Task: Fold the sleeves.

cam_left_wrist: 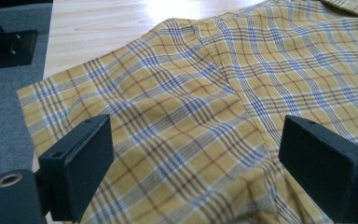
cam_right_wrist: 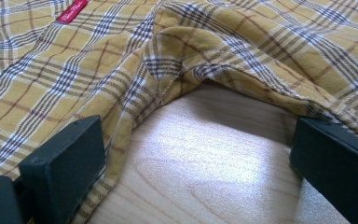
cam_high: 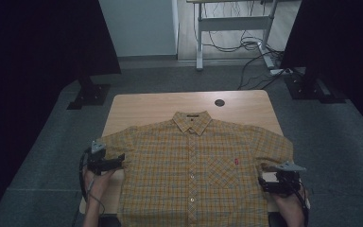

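- Light wooden rectangular table (cam_high: 137, 106): bears the shirt; round dark grommet (cam_high: 220, 102) near its far edge.
- Yellow plaid short-sleeved cotton shirt (cam_high: 194, 165): laid flat, front up, collar away from the person, small red label (cam_high: 236, 162) on the chest pocket.
- Left gripper (cam_high: 118, 160): jaws spread wide over the left sleeve.
- Right gripper (cam_high: 263, 181): jaws spread wide at the right underarm edge, over bare wood.

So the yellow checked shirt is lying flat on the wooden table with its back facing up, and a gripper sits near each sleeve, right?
Not quite: the shirt lies front up, not back up. The high view shows its button placket, collar opening and chest pocket with a small red label. The rest holds: it is spread on the wooden table, with the left gripper and right gripper near the sleeves.
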`<act>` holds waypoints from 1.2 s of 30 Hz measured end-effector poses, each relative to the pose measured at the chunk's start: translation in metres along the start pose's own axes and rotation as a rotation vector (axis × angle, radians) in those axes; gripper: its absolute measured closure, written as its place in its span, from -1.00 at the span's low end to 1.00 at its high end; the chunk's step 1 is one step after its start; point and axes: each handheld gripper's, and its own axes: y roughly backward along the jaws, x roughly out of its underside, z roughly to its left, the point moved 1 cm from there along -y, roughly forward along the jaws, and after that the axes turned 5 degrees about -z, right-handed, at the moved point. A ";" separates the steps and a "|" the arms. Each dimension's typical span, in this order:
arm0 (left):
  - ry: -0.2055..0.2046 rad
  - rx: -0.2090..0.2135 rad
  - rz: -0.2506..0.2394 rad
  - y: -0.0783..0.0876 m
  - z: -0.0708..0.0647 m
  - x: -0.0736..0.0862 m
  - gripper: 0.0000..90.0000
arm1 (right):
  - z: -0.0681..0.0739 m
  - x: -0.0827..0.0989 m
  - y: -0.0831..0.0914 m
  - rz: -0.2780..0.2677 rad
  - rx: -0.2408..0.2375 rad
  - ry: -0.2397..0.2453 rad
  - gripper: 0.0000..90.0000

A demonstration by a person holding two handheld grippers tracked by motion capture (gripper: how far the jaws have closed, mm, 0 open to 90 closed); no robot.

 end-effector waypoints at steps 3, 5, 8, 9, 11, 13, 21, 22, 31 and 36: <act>-0.003 -0.006 0.008 -0.007 0.001 -0.003 -0.72 | 0.000 0.000 0.000 0.000 0.000 0.000 -0.94; 0.006 -0.013 0.013 -0.014 0.004 -0.005 -0.71 | 0.000 0.000 0.000 0.000 0.000 0.000 -0.94; 0.010 -0.016 0.018 -0.019 0.005 -0.006 -0.69 | 0.000 0.000 0.000 0.000 0.000 0.000 -0.94; 0.007 -0.022 0.022 -0.021 0.006 -0.006 -0.68 | 0.000 0.000 0.000 0.000 0.000 0.000 -0.94; 0.006 -0.042 0.033 -0.028 0.009 -0.005 -0.66 | 0.000 0.000 0.000 0.000 0.000 0.000 -0.94; 0.008 -0.049 0.032 -0.030 0.010 -0.005 -0.63 | 0.000 0.000 0.000 0.000 0.000 0.000 -0.94; 0.040 -0.094 0.064 -0.051 0.022 0.003 -0.45 | 0.000 0.000 0.000 0.000 0.000 0.000 -0.94; 0.037 -0.101 0.073 -0.053 0.022 0.005 -0.43 | 0.000 0.000 0.000 0.000 0.000 0.000 -0.94; 0.029 -0.088 0.040 -0.053 0.020 0.011 -0.14 | 0.000 0.000 0.000 0.000 0.000 0.000 -0.94; 0.017 -0.062 0.031 -0.053 0.012 0.010 0.53 | 0.000 0.000 0.000 0.000 0.000 0.001 -0.95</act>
